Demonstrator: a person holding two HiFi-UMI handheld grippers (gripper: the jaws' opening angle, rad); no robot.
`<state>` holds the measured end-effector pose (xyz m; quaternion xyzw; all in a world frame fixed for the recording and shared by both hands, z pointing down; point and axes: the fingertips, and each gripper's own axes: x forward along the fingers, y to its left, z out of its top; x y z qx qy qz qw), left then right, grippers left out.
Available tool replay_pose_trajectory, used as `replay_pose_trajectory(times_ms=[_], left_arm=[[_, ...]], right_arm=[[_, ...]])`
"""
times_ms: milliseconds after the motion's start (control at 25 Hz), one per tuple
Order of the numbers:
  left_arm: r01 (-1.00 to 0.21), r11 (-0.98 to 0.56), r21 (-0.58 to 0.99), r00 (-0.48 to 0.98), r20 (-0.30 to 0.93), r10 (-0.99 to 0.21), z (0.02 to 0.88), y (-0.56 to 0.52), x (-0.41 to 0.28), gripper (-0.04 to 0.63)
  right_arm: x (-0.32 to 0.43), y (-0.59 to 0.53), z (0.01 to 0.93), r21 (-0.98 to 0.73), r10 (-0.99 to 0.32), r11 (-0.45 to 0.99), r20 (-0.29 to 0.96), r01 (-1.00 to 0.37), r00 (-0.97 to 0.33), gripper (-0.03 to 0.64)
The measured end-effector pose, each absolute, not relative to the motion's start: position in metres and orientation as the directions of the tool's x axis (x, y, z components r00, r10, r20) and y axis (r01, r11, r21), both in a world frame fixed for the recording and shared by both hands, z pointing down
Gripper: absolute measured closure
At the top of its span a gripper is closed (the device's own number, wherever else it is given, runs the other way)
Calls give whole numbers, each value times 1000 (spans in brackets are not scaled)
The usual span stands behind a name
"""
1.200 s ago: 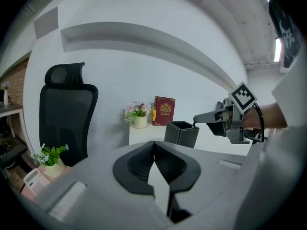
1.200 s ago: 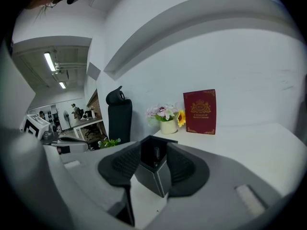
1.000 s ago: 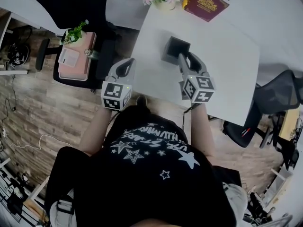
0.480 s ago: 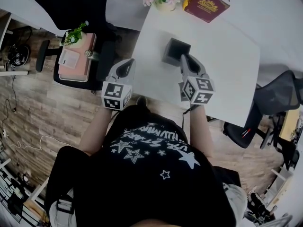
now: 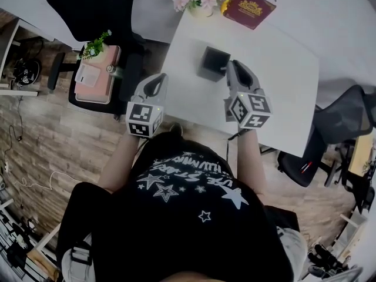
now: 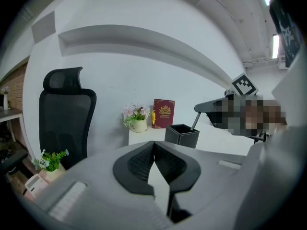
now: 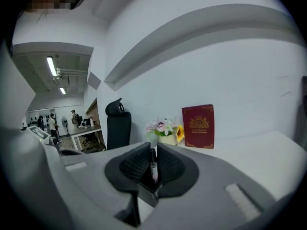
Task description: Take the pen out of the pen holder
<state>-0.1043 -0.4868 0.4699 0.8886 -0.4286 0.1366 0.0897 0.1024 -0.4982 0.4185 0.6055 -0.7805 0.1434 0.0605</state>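
Pen [image 7: 154, 169] pinched in right gripper [image 7: 153, 150], plain in gripper views alone; left gripper [image 6: 153, 145] closed.

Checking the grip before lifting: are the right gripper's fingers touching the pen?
Touching. The right gripper view shows the right gripper with black ribbed fingers pressed against both sides of the slim dark pen, no gap.
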Motion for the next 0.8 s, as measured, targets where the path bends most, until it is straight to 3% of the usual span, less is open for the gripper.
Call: replay_pose_trajectory(times_ms=[400,800], left_arm=[[-803,-596,9,575,278,-770,443,-450,-88,584],[-818,-575,0,555,264,-789,431,-382,-64,584]], right_arm=[[127,-461,350,-200,-954,255,105,-946,-279,569],[156,-388,341,-181,-948,286,89,-941,-305,569]])
